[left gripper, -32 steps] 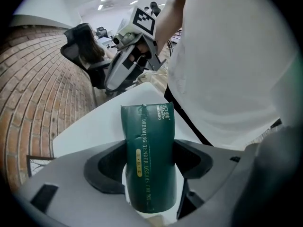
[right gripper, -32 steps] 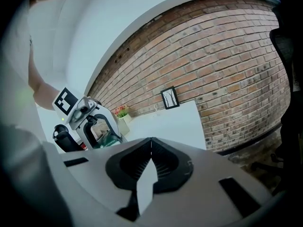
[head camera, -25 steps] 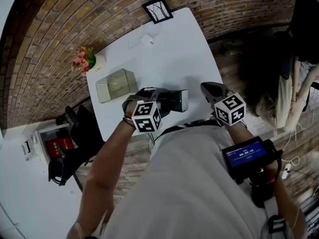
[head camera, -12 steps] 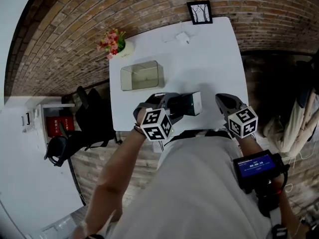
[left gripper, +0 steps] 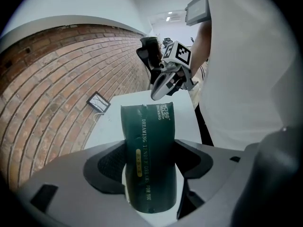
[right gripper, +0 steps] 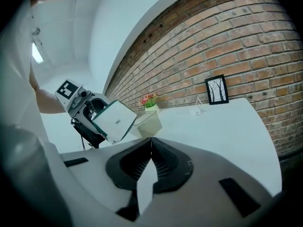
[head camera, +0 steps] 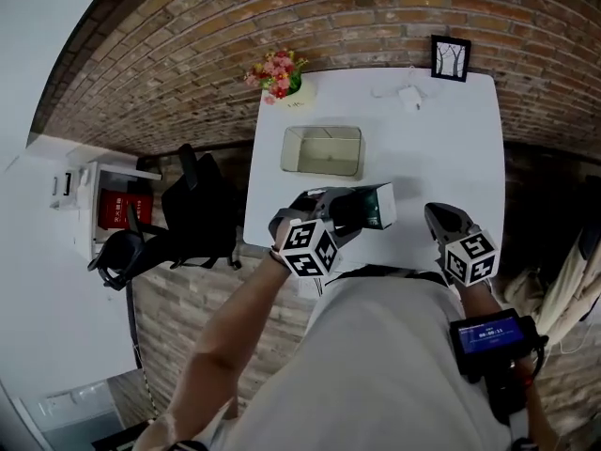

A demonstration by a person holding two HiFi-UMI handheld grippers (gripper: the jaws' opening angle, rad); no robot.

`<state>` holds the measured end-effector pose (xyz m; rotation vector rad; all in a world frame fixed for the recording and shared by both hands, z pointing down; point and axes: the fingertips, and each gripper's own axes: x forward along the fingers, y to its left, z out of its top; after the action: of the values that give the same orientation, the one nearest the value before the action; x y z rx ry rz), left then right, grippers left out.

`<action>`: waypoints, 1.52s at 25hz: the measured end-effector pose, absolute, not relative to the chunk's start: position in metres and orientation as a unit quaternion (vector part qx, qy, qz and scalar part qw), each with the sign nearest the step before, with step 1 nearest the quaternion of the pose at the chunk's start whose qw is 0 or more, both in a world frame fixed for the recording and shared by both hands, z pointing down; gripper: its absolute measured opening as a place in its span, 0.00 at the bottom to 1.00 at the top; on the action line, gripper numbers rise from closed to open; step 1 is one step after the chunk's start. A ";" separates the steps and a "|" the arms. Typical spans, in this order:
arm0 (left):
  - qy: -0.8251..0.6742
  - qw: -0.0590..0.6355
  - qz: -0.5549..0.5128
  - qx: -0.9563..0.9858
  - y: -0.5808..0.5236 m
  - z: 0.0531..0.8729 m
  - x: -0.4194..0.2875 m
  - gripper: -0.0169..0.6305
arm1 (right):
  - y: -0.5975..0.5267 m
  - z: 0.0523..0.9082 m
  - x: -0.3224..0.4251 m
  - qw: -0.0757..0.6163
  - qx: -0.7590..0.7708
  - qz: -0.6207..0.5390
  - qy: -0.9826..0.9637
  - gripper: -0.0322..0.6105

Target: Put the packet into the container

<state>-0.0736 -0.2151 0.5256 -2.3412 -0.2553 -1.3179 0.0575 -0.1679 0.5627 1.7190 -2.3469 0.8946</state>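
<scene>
Below the head camera, a white table (head camera: 441, 158) stands pushed up to a brick wall (head camera: 188, 26). A clear container (head camera: 322, 151) sits on the table's left half. A small pot of flowers (head camera: 277, 73) stands at the back left corner and a framed picture (head camera: 451, 57) at the back right. A small white object with a cable (head camera: 409, 97) lies near the picture. The left gripper (head camera: 349, 210) holds a dark green packet (head camera: 373, 206) over the table's near edge, on the person's side of the container and apart from it. The right gripper (head camera: 439, 218) hangs over the near right edge. Left of the table are a black chair (head camera: 192, 219) and a white shelf with red items (head camera: 113, 209).

Along the left gripper (left gripper: 150, 150), the jaws stand wide, clamped on the sides of the packet (left gripper: 147, 126), which sticks out lengthwise past the tips. Beyond it the table (left gripper: 113, 112) runs to the picture (left gripper: 98, 102) at the wall (left gripper: 47, 70), and the right gripper (left gripper: 160, 89) hovers over the far end.

Along the right gripper (right gripper: 150, 148), the jaws are closed together with nothing between them. Ahead, the left gripper (right gripper: 90, 110) carries the packet (right gripper: 113, 120), its pale face turned this way, just in front of the container (right gripper: 147, 123). Behind stand the flowers (right gripper: 149, 100), the picture (right gripper: 217, 90) and the wall (right gripper: 227, 37).
</scene>
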 end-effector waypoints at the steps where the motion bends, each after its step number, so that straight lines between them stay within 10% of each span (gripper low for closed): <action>1: -0.089 0.219 -0.479 -0.845 -0.224 0.529 -0.080 0.52 | -0.175 0.565 0.053 0.050 0.561 0.292 -0.773 0.07; 38: -0.145 0.277 -0.577 -0.754 -0.374 0.534 -0.095 0.53 | -0.207 0.564 0.039 0.041 0.579 0.317 -0.750 0.07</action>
<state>-0.0948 -0.3742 0.5340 -2.0254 -0.3896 -1.5488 0.0388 -0.2073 0.5640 1.7739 -2.2956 0.9706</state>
